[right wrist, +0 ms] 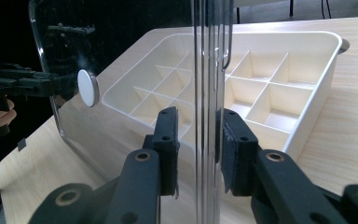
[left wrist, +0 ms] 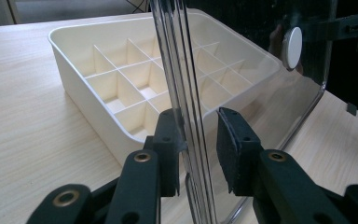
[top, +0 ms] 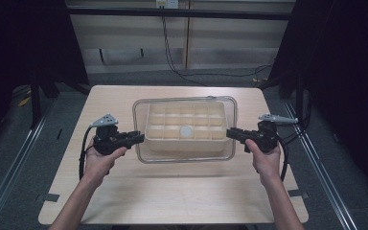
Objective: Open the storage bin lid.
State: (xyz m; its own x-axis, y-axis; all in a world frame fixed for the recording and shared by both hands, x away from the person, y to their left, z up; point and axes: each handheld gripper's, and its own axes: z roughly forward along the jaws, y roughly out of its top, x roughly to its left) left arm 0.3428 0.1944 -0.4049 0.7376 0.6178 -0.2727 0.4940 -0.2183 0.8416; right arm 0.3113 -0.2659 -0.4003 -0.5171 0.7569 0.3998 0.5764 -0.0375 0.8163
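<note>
A clear plastic lid (top: 140, 125) with a white round knob (top: 186, 131) hangs level just over a cream divided tray (top: 184, 144) on the table. My left gripper (top: 141, 138) is shut on the lid's left edge and my right gripper (top: 229, 132) is shut on its right edge. In the left gripper view the lid (left wrist: 261, 93) runs edge-on between the pads (left wrist: 168, 149), with the knob (left wrist: 292, 46) and the tray (left wrist: 84, 93) beyond. The right gripper view has the same grip (right wrist: 198, 149) on the lid (right wrist: 121, 51), with the knob (right wrist: 87, 87) and the tray (right wrist: 307, 130) behind.
The tray's compartments look empty. The light wooden table (top: 172, 191) has bare room in front of and beside the tray. Dark curtains stand at both sides, and metal rails run along the floor. Cables trail on the floor behind the table.
</note>
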